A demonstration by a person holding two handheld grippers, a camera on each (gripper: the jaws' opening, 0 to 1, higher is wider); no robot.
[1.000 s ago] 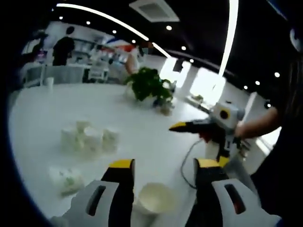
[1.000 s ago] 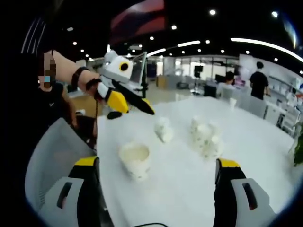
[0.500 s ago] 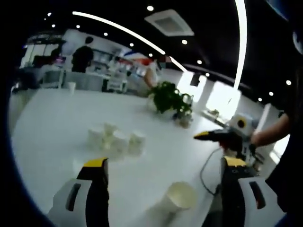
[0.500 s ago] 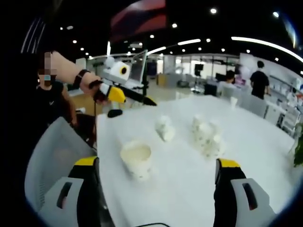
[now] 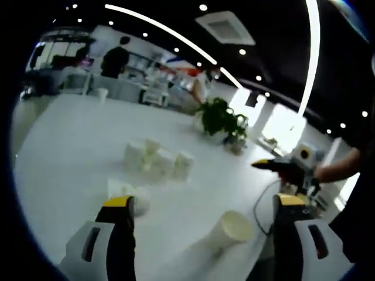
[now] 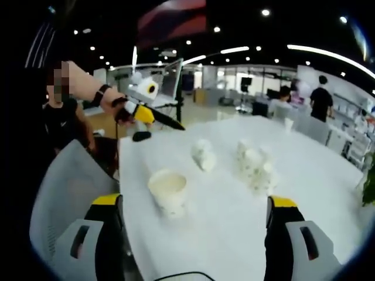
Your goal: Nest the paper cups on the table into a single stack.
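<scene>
**Both tongs spread and empty above the cups**

On the long white bench (image 6: 328,170) the pale paper cups sit in three places. In the right gripper view, going left to right: the left tongs (image 6: 176,126), yellow-and-black tipped and held by a person's hand, hover over the bench's near-left corner, their tips looking close together from this side. Below them one upright white paper cup (image 6: 168,192) stands alone, mouth up, near the bench edge. Further along lies a tipped-over paper cup (image 6: 203,155), and beyond it a tight cluster of upright paper cups (image 6: 256,165) stands touching one another. The right tongs (image 6: 193,234) rise from the bottom with jaws spread wide, nothing between them.

In the left gripper view, the left tongs (image 5: 202,231) are likewise spread wide and hold nothing. A tipped cup (image 5: 126,193) lies just beside the left jaw's tip, the cluster (image 5: 158,163) sits further off, and the lone cup (image 5: 230,229) stands between the jaws, touching neither. A green potted plant (image 5: 221,120) stands at the far side, and the right tongs (image 5: 266,165) come in near it.
</scene>
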